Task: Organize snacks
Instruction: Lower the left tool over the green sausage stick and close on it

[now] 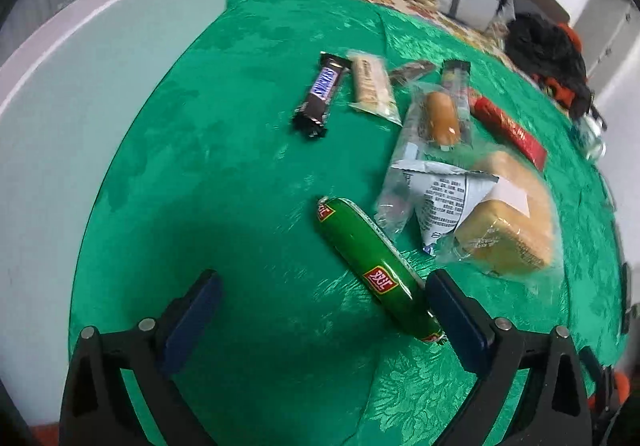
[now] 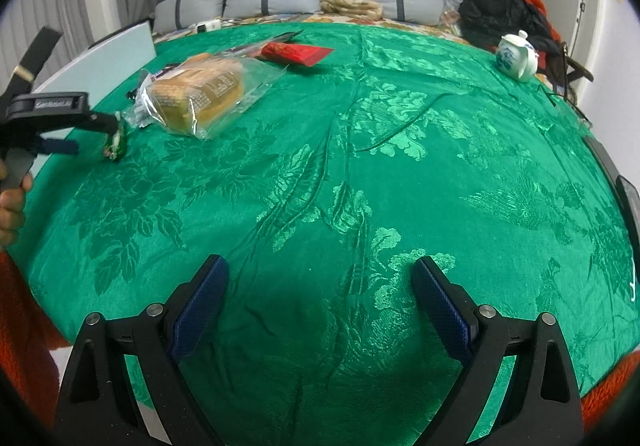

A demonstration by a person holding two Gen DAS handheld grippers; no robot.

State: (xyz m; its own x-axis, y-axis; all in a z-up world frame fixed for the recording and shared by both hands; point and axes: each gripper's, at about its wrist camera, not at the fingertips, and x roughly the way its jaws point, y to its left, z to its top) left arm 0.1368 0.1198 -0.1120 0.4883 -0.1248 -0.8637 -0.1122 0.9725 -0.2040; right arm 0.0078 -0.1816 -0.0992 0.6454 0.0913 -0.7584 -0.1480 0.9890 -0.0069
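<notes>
On the green cloth point(image 1: 248, 150) the green sausage point(image 1: 376, 270) lies slantwise, its near end touching the left gripper point(image 1: 320, 310)'s right pad, jaws spread, gripping nothing. Only that view shows the chocolate bar point(image 1: 320, 94); the other shows a teapot point(image 2: 516, 54) and the right gripper point(image 2: 320, 298), tilted down, spread, empty.

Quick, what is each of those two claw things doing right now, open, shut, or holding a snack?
Left gripper: open, holding nothing; the green sausage lies by one finger, ungripped.
Right gripper: open, empty, over bare green cloth.
</notes>
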